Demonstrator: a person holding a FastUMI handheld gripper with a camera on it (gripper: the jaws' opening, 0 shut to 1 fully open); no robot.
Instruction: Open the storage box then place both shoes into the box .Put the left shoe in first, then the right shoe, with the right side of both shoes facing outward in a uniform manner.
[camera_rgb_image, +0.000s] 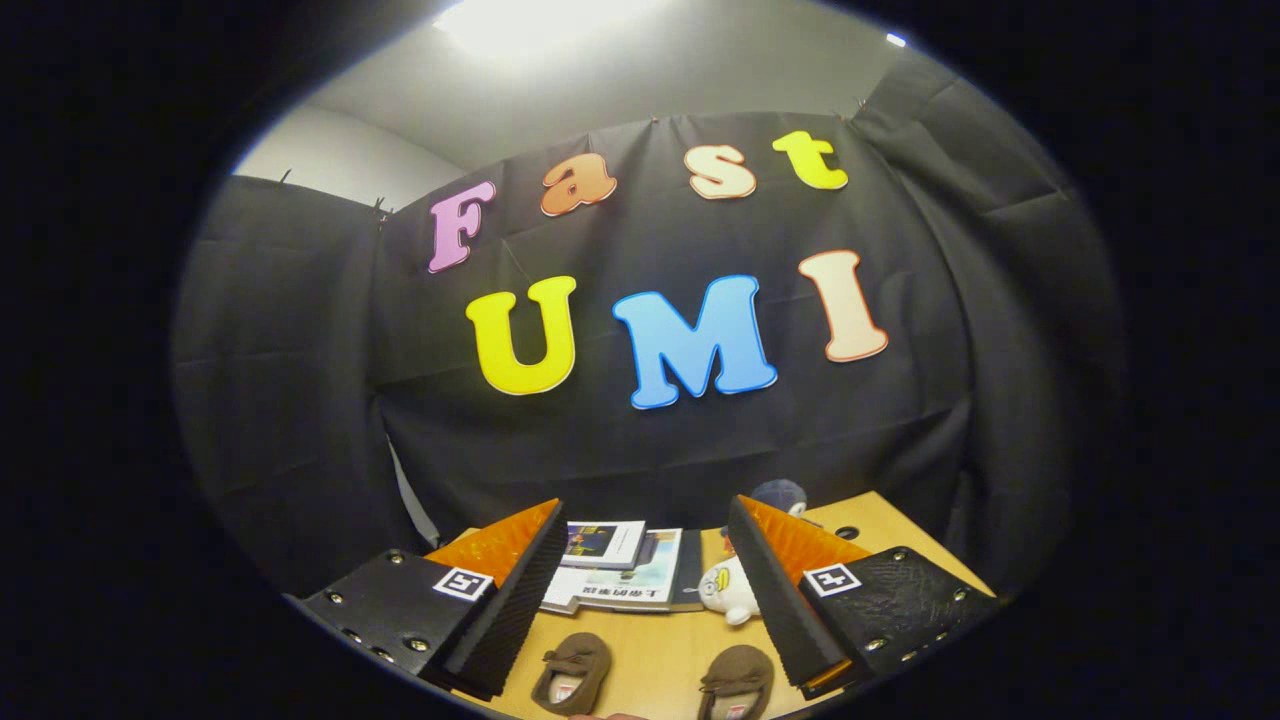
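Two brown shoes (572, 672) (737, 683) lie side by side on the worktop (650, 640) between wide-spread, empty fingers (545, 570), long axes along the fingers, toes toward the books (625, 570).

The hand-held gripper (645, 590) is pointing forward and a little up, held high above the tabletop (640, 650). Its two fingers (520, 580) are standing wide apart, one on each side, with a big gap between them. They are not pressing on anything and nothing is sitting in the gap. Each finger is leaning outward at its base, and the ribbed inner pads (775, 600) are facing each other across the gap.
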